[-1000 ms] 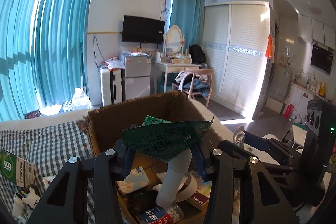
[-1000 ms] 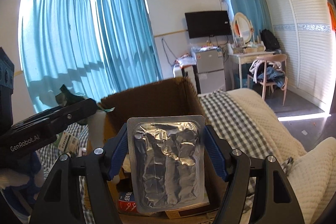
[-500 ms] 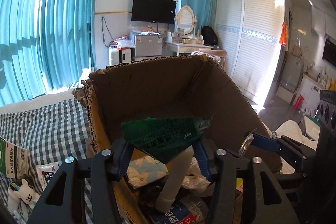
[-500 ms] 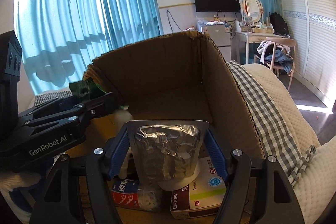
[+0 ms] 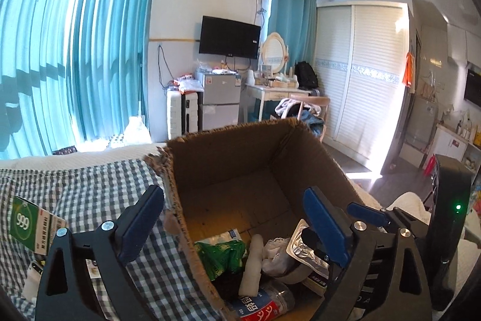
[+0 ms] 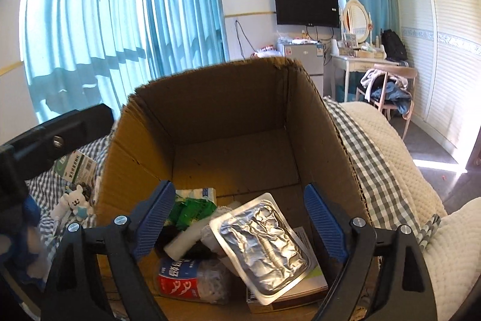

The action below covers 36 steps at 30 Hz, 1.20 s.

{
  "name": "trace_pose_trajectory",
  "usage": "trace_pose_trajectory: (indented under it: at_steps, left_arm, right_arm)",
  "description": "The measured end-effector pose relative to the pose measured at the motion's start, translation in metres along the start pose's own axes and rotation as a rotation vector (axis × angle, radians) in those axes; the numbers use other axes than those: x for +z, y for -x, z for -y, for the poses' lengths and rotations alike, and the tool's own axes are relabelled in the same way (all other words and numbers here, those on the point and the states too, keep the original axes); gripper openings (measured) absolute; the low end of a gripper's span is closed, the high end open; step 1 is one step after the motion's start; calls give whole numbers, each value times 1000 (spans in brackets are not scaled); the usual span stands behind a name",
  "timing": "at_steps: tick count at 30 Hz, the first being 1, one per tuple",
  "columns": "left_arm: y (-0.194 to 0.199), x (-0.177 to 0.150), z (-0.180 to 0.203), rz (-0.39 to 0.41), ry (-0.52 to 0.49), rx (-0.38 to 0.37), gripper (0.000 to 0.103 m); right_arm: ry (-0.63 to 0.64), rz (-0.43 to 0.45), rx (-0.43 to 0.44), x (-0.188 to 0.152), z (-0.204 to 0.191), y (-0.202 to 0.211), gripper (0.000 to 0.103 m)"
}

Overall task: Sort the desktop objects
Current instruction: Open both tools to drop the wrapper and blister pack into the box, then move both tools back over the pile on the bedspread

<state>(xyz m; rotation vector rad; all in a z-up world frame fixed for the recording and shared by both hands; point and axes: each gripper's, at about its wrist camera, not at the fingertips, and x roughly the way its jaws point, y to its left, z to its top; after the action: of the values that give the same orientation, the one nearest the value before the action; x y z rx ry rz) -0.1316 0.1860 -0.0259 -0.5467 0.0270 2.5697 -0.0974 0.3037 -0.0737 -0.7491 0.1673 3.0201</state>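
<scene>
An open cardboard box (image 5: 228, 146) (image 6: 210, 98) stands on a checked bedspread. My left gripper (image 5: 233, 218) hangs over its near left wall, jaws opening wide, nothing between the pads. A crumpled green packet (image 5: 222, 254) (image 6: 192, 209) and a white tube (image 5: 251, 263) (image 6: 183, 239) lie loose in the box. My right gripper (image 6: 240, 218) is over the box's near side, jaws opening, pads clear of everything. Below it a silver foil blister pack (image 6: 264, 242) (image 5: 303, 242) rests tilted on a white medicine carton (image 6: 309, 282). A crushed bottle (image 6: 186, 279) with a red and blue label lies at the near end.
A green 999 medicine box (image 5: 30, 227) and a small white toy bear (image 6: 73, 202) lie on the checked bedspread (image 5: 90, 185) left of the box. A cream blanket (image 6: 405, 170) bulges to the right. A pack of tissues (image 6: 198, 193) sits inside the box.
Both grippers have opened. The green packet and white tube left the left gripper and dropped into the box. The foil blister pack fell from the right gripper onto the carton.
</scene>
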Motion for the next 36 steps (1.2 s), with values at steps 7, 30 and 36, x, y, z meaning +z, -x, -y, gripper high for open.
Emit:
trace_pose_trajectory:
  at_steps: [7, 30, 36]
  left_arm:
    - [45, 16, -14, 63, 16, 37, 103]
    - [184, 36, -74, 171, -100, 319, 103]
    - [215, 37, -109, 205, -40, 394, 103]
  right_arm:
    - [-3, 98, 9, 14, -15, 36, 99]
    - [36, 318, 89, 40, -94, 121, 103]
    - [46, 351, 150, 44, -112, 135, 103]
